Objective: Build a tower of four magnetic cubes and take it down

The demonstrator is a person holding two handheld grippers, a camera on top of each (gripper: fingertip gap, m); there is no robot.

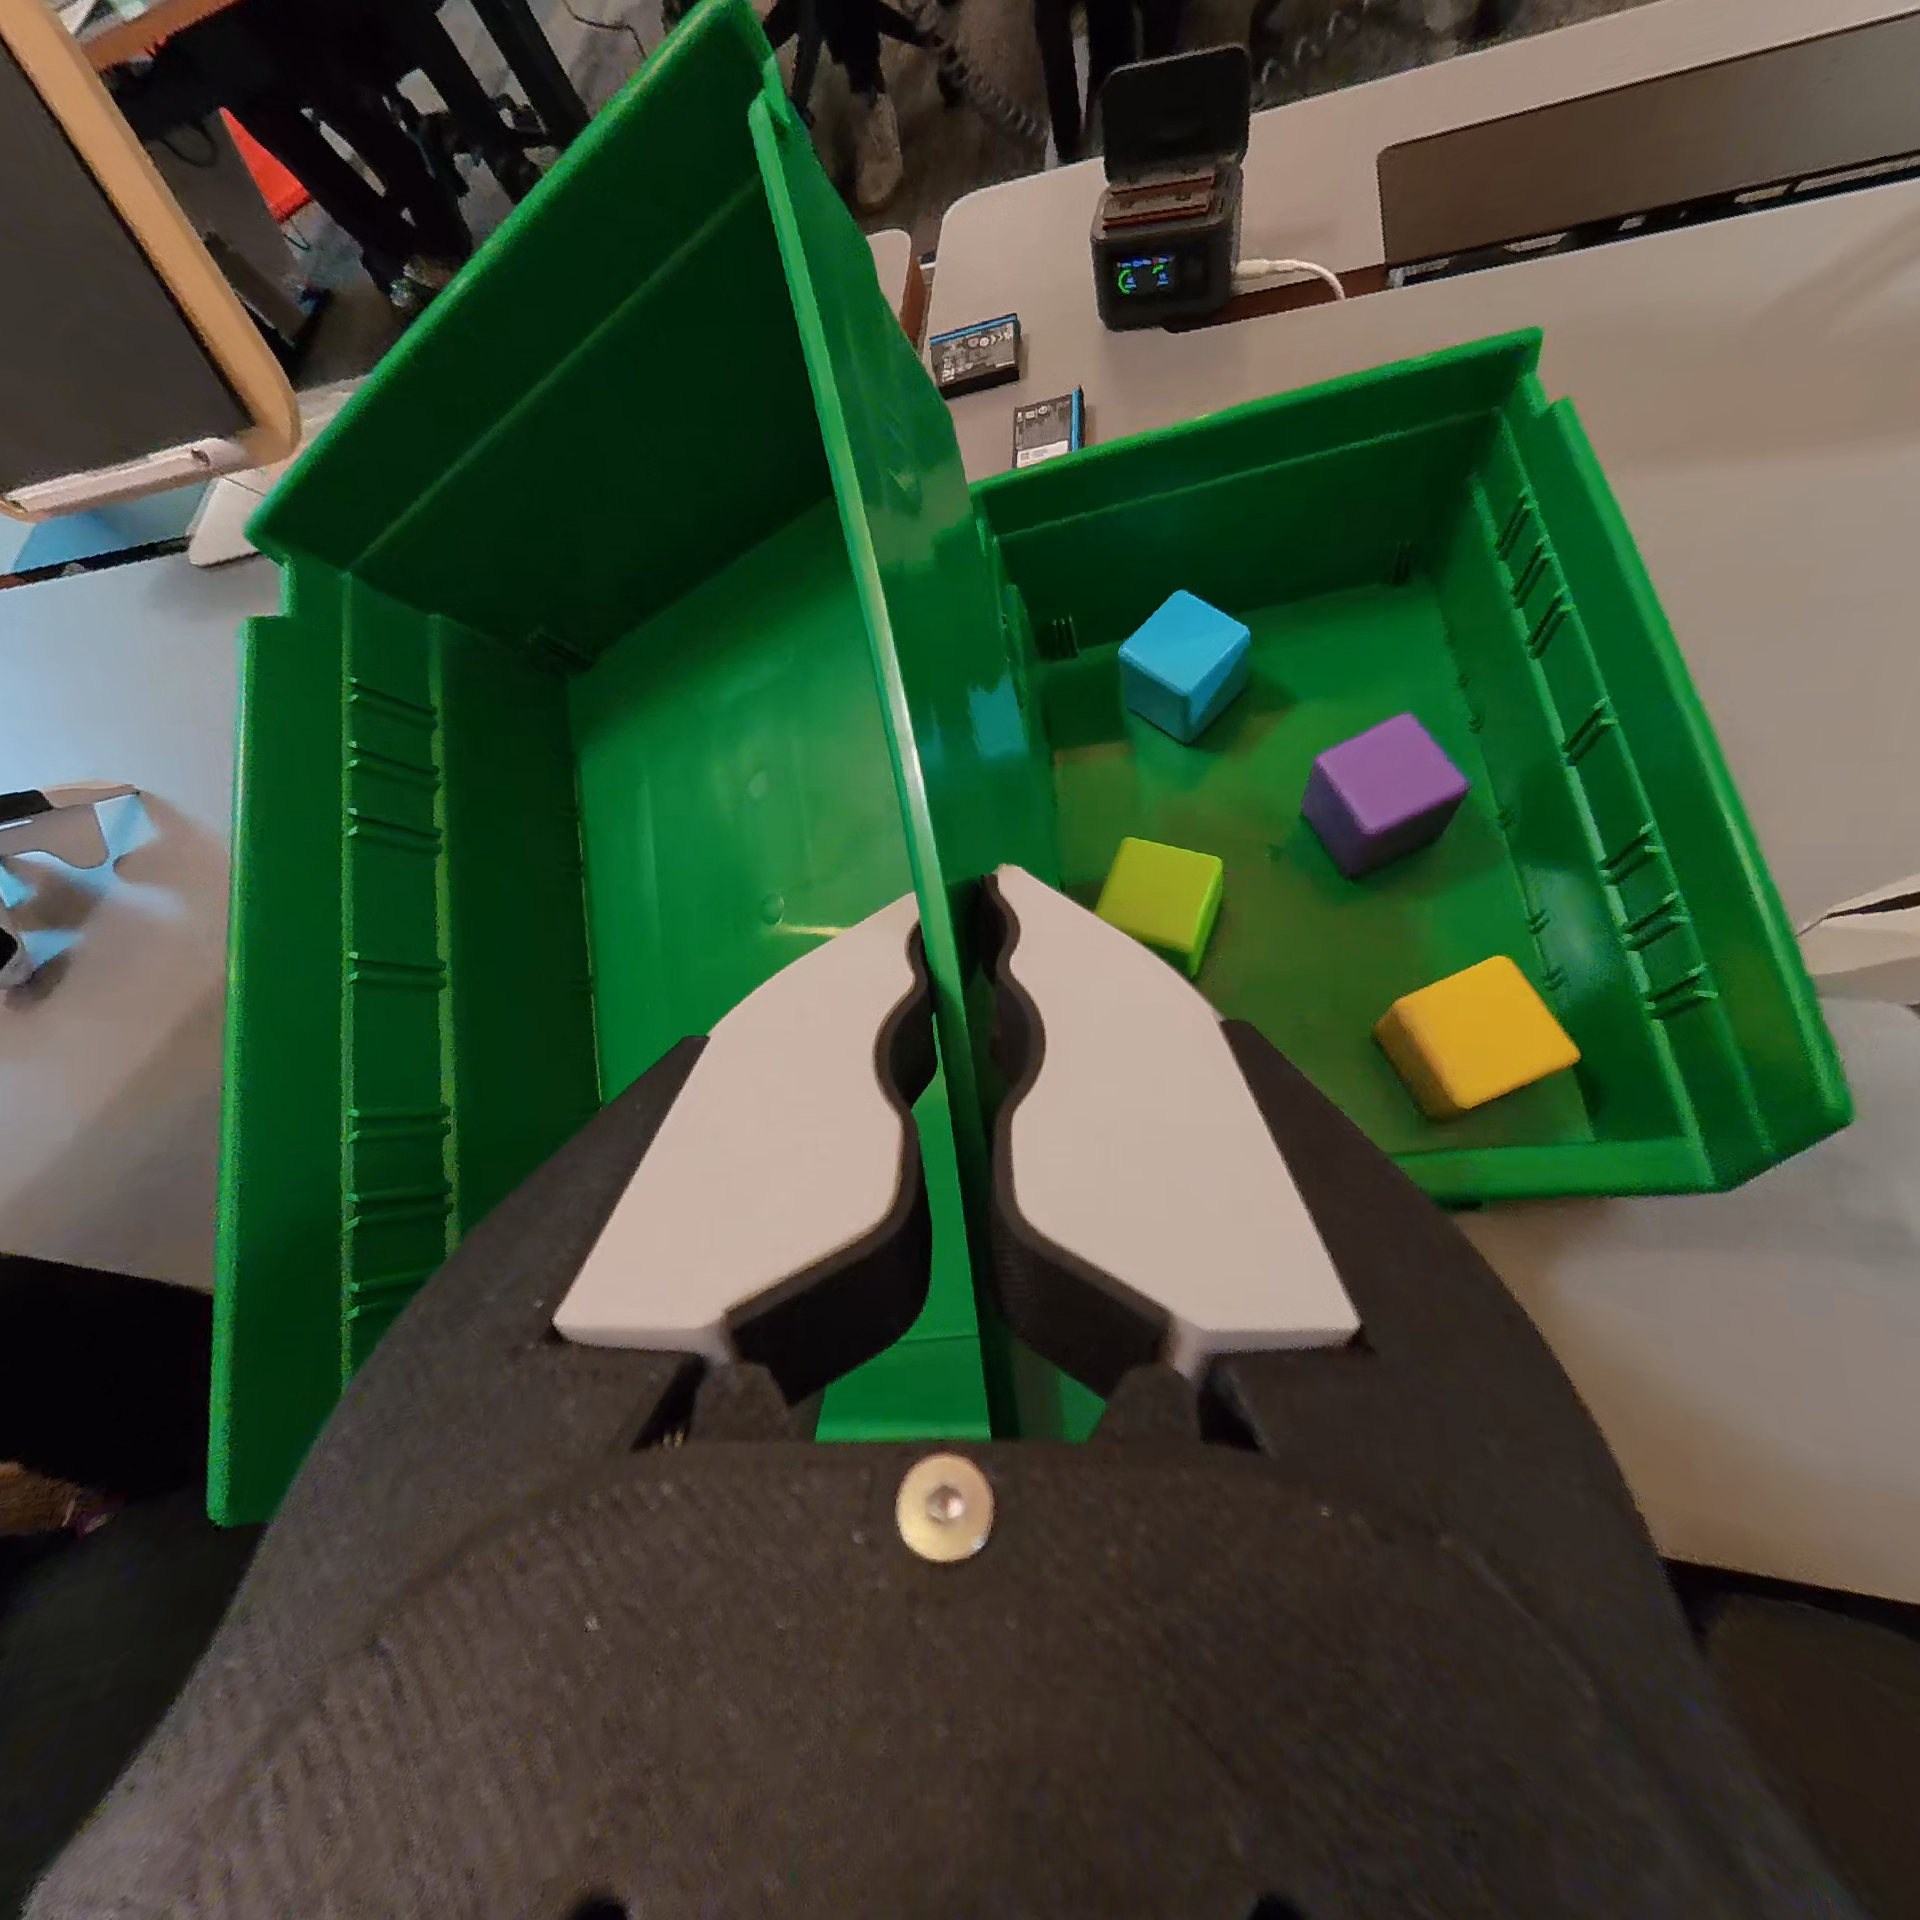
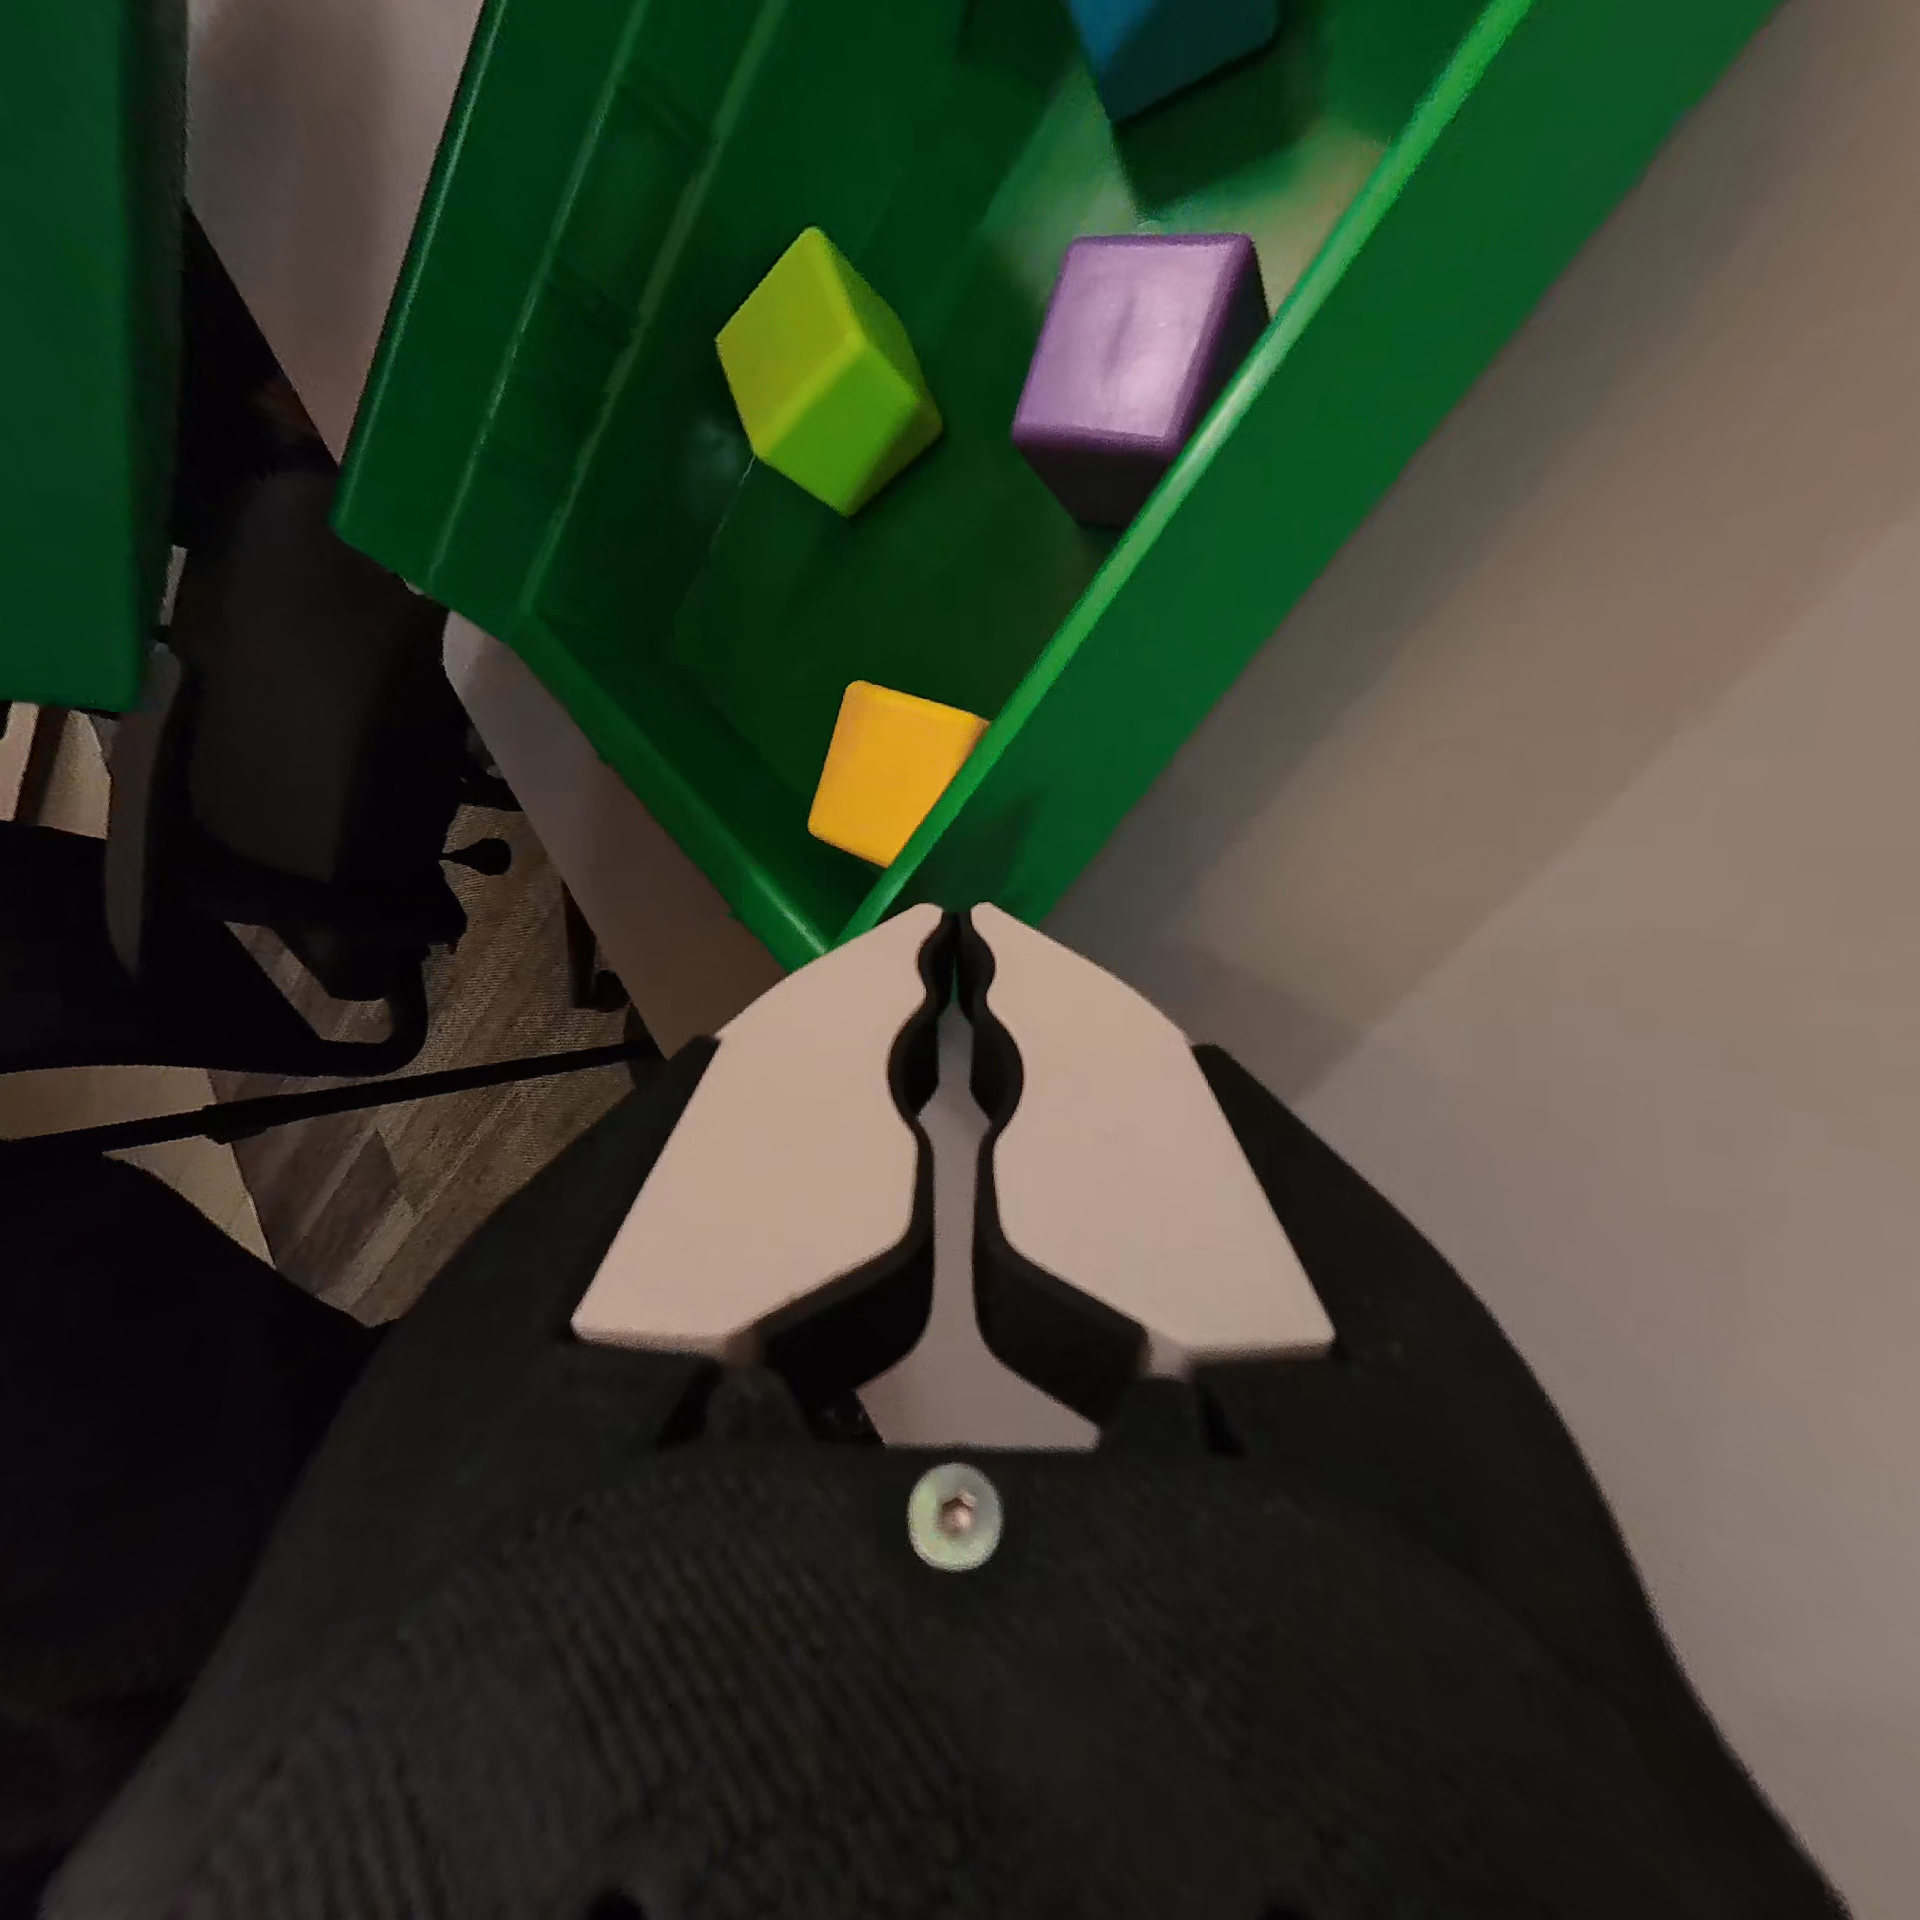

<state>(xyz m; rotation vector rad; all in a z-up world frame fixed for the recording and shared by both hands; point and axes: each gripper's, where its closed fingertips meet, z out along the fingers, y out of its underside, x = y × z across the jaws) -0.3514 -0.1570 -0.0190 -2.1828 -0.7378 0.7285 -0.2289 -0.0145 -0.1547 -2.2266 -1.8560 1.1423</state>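
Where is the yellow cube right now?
The yellow cube lies in the green bin holding the cubes, in its near right corner by the front wall, with the lime cube to its left and the purple cube behind it.

pale grey table top (image 1: 1714, 436), matte, evenly lit from above; a second grey table (image 1: 1475, 114) behind it across a narrow gap. on the near table: black charging case (image 1: 1169, 244) with lid raised and small lit screen, white cable (image 1: 1294, 272) at its side, two flat black battery packs (image 1: 977, 355) nearby. light wood-framed dark panel (image 1: 114, 260) upper left. floor (image 2: 416, 1174) of grey-brown wood-look planks. black chair base (image 2: 343, 914) with castors beside the table edge.
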